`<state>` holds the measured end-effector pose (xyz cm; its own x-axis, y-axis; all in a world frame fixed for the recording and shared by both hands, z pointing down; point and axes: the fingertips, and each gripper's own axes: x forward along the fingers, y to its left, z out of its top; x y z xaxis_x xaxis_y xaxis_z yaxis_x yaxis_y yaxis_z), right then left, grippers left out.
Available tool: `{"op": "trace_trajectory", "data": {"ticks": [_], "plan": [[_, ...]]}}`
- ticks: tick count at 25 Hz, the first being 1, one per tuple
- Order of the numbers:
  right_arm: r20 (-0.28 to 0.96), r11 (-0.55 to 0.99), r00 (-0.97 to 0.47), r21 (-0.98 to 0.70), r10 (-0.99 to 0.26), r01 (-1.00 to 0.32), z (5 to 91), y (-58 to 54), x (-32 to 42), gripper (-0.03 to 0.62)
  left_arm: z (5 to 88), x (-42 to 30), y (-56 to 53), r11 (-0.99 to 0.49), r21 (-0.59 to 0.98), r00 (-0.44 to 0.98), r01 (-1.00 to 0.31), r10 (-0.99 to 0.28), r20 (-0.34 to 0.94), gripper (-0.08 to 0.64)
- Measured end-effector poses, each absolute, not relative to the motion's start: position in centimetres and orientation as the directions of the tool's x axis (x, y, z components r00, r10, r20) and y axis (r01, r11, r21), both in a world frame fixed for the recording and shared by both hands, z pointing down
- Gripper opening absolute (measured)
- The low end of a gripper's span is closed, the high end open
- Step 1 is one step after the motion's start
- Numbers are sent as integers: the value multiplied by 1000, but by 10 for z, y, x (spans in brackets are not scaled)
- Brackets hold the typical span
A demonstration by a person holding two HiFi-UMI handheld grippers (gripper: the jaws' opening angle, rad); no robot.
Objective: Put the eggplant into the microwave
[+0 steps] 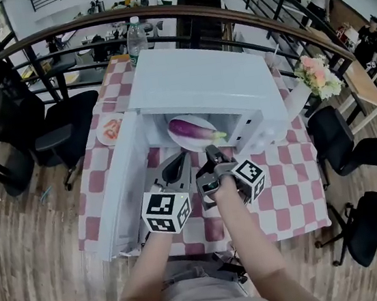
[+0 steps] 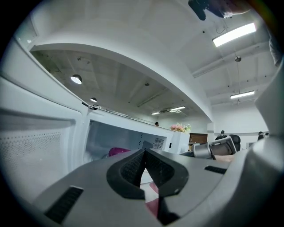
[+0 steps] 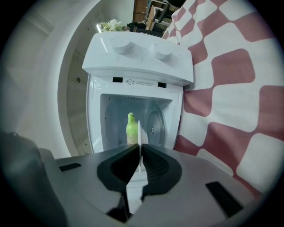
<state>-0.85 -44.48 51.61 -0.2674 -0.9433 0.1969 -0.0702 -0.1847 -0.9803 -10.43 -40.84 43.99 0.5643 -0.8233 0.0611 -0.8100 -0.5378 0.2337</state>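
Note:
A purple eggplant with a green stem lies on a white plate inside the open white microwave. The microwave door swings out to the left. My right gripper reaches to the plate's near edge, and in the right gripper view its jaws are shut on the thin plate rim. My left gripper hovers just left of it in front of the opening, and its jaws are shut with nothing between them. From the left gripper view, only a bit of the eggplant shows.
The microwave stands on a red-and-white checkered tablecloth. A water bottle stands behind it, a small plate of red food lies to its left, and flowers stand at the right. Black office chairs ring the table.

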Motion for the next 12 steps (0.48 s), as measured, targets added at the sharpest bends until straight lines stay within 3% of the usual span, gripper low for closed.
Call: {"op": "trace_trajectory", "data": {"ticks": [12], "plan": [[169, -171, -231, -985, -958, -12, 559, -487, -12, 37, 466, -112, -418, -526, 209, 549, -824, -834, 63, 3]]}}
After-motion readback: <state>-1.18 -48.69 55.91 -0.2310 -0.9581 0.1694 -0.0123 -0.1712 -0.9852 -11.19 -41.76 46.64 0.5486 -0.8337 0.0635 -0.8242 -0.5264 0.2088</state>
